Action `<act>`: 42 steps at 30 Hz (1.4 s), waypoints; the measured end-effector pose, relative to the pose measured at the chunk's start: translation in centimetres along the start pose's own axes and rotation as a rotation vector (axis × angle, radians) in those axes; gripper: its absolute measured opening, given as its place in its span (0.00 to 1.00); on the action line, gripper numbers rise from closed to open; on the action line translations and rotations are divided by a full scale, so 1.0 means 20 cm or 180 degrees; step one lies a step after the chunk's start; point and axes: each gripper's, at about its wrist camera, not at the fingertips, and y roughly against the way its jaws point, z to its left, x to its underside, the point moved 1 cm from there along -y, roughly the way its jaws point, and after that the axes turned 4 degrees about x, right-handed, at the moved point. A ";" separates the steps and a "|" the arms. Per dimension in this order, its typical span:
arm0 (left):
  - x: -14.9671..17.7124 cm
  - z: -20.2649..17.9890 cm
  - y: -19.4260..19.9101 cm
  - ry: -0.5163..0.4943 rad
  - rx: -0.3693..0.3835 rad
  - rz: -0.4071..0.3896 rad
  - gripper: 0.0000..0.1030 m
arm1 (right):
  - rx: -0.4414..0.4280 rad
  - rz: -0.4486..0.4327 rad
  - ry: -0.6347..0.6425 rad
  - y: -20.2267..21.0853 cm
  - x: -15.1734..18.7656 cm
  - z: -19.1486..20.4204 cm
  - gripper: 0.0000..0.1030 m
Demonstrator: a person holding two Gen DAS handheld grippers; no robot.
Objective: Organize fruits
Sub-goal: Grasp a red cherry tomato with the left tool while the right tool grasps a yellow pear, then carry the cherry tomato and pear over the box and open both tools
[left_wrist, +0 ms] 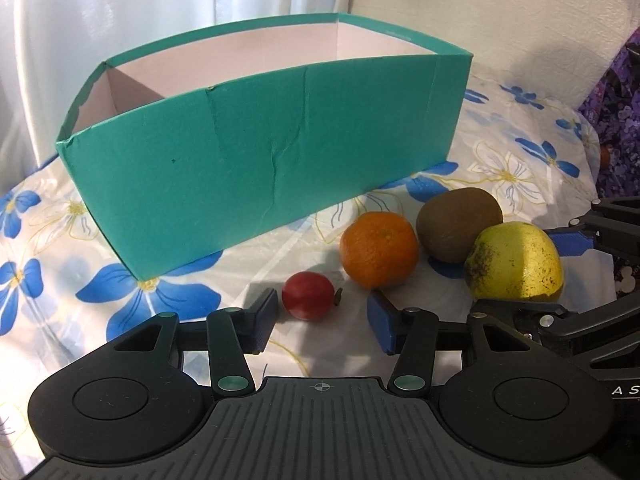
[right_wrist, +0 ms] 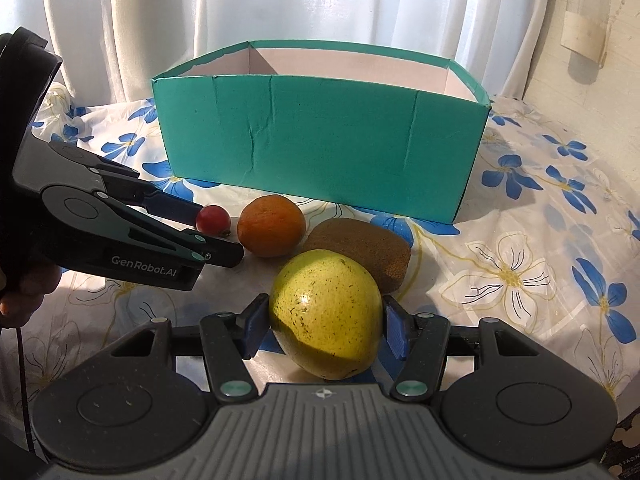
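A teal cardboard box (left_wrist: 260,152) (right_wrist: 320,140) with a pale inside stands open at the back of the flowered cloth. In front lie a small red fruit (left_wrist: 308,295) (right_wrist: 213,218), an orange mandarin (left_wrist: 379,249) (right_wrist: 271,225), a brown kiwi (left_wrist: 458,222) (right_wrist: 368,248) and a yellow-green pear (left_wrist: 516,260) (right_wrist: 326,312). My left gripper (left_wrist: 323,316) is open, its fingers on either side of the red fruit and just short of it. My right gripper (right_wrist: 325,326) has its pads against both sides of the pear, which rests on the cloth.
The flowered tablecloth (right_wrist: 540,240) covers the table. White curtains (right_wrist: 280,8) hang behind the box. A purple patterned cloth (left_wrist: 616,92) is at the right edge. The left gripper's body (right_wrist: 100,216) lies left of the fruits in the right wrist view.
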 end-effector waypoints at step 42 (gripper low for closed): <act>-0.26 -0.17 0.36 0.0390 -0.0799 -0.0340 0.30 | 0.0053 -0.0422 -0.0274 0.19 -0.11 -0.33 0.57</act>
